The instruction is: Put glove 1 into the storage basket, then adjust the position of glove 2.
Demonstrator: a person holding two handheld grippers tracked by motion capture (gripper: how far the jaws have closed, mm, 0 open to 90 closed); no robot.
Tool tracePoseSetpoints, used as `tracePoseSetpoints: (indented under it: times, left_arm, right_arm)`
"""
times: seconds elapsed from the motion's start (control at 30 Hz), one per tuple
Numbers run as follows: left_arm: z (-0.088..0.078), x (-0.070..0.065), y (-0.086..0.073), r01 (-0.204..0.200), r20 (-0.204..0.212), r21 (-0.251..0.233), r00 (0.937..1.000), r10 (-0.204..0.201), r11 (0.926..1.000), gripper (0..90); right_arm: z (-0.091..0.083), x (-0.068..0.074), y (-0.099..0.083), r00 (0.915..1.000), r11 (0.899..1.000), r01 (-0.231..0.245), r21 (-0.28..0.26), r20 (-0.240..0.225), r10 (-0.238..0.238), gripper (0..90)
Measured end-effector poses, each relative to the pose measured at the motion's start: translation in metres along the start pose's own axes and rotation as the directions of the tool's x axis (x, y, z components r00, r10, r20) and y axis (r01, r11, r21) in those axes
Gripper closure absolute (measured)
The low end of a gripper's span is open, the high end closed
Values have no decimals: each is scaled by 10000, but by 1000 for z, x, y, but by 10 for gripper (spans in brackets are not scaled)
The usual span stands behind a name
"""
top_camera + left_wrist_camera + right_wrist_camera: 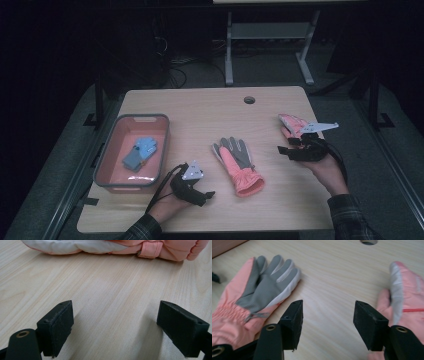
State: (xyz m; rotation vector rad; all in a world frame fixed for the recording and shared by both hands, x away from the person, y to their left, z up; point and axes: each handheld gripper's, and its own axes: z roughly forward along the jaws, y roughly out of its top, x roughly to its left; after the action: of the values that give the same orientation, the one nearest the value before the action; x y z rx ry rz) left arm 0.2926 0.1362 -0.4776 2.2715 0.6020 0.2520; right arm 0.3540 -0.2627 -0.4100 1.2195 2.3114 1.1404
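A pink glove with a grey palm (237,165) lies palm up in the middle of the wooden table (200,115). A second pink glove (292,124) lies at the right. My left gripper (206,196) rests near the front edge, left of the middle glove's cuff. Its jaws stand wide open and empty (116,307), with the glove's cuff (150,250) just beyond them. My right gripper (286,149) hovers between the two gloves, open with nothing between its jaws (328,305). The palm-up glove (259,287) is to its left and the second glove (404,297) to its right.
A red bin (107,165) at the table's left holds a folded pair of blue gloves (141,152). A round cable hole (249,100) sits near the far edge. Beyond the table stands a grey desk frame (270,30) on a dark floor.
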Motion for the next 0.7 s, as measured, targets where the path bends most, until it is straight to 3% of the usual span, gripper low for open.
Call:
tracePoseSetpoints:
  times: [0.4, 0.63, 0.7]
  left_arm:
    - [0, 0, 0, 6, 4, 22, 10000, -6, 10000, 134]
    - [0, 0, 0, 10, 6, 21, 10000, -10, 10000, 134]
    - [0, 0, 0, 8, 6, 23, 10000, -8, 10000, 134]
  right_arm:
    - [-1, -31, 12, 9955, 9989, -412, 217, 862, 392, 372]
    - [0, -55, 5, 9877, 9956, -855, 373, 1341, 798, 372]
    - [-3, -62, 4, 9845, 9941, -1067, 209, 1424, 1027, 370]
